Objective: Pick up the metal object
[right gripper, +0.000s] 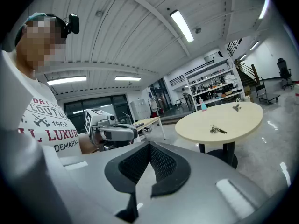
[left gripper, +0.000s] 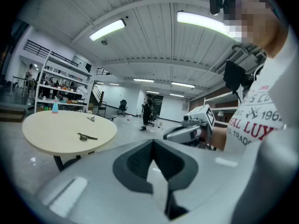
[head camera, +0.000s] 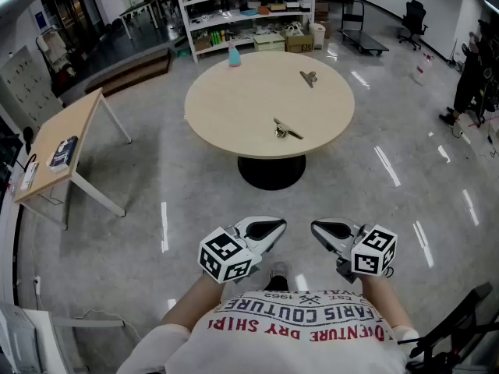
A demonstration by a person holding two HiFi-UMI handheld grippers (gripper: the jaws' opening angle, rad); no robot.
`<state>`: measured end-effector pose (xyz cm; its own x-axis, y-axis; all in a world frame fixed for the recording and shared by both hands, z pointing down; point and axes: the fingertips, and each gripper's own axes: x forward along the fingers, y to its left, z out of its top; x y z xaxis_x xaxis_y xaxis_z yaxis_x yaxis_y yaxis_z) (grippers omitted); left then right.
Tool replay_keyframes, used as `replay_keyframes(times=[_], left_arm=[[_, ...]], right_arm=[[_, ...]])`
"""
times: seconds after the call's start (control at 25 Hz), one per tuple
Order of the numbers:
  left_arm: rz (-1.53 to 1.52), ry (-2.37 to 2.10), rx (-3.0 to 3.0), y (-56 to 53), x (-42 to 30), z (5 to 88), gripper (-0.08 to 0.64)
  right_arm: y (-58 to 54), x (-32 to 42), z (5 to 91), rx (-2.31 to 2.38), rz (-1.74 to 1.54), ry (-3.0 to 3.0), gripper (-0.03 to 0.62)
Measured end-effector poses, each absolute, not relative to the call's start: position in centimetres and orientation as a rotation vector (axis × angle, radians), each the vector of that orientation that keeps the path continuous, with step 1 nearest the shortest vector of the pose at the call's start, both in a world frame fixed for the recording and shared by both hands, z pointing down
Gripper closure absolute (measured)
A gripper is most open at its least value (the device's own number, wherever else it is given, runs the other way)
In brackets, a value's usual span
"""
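Observation:
Near the front edge of a round beige table (head camera: 234, 115) lies a metal object (head camera: 285, 129), seen also in the left gripper view (left gripper: 87, 136) and the right gripper view (right gripper: 217, 130). A second metal piece (head camera: 309, 78) rests farther back. Both grippers hover close to my chest, well short of the table. The left gripper (head camera: 277, 226) is shut and empty, its pads meeting in its own view (left gripper: 153, 146). The right gripper (head camera: 318, 228) is likewise shut with nothing held (right gripper: 149, 143). Each gripper shows in the other's view, the right one (left gripper: 187, 132) and the left one (right gripper: 114, 133).
A blue bottle (head camera: 234, 55) stands at the table's far left edge. A rectangular wooden table (head camera: 62, 150) is at the left, shelving (head camera: 242, 6) behind, a trolley (head camera: 362, 33) and an office chair (head camera: 413, 18) at the back right. Grey floor lies between me and the table.

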<state>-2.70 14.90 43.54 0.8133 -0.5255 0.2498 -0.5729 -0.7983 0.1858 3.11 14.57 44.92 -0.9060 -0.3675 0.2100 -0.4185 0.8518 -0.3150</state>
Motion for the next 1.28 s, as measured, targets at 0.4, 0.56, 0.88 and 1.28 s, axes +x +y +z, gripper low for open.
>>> replay_keyframes(times=[0.4, 0.56, 0.88, 1.28], left_arm=[[0.242, -0.9, 2.794, -5.2, -7.2, 40.6, 0.557], [0.234, -0.928, 2.803, -8.3, -7.5, 40.2, 0.557], [0.27, -0.952, 2.781, -12.6, -7.2, 40.8, 0.557], [0.295, -0.97, 2.736, -18.4, -5.9, 42.2, 0.557]], right_arm=[[-5.8, 0.7, 40.3, 0.718, 0.381, -2.927, 0.592], [-8.5, 0.8, 39.8, 0.723, 0.369, -2.945, 0.591], [-13.3, 0.1, 40.8, 0.649, 0.409, -2.946, 0.591], [-18.6, 0.9, 42.8, 0.602, 0.509, -2.94, 0.592]])
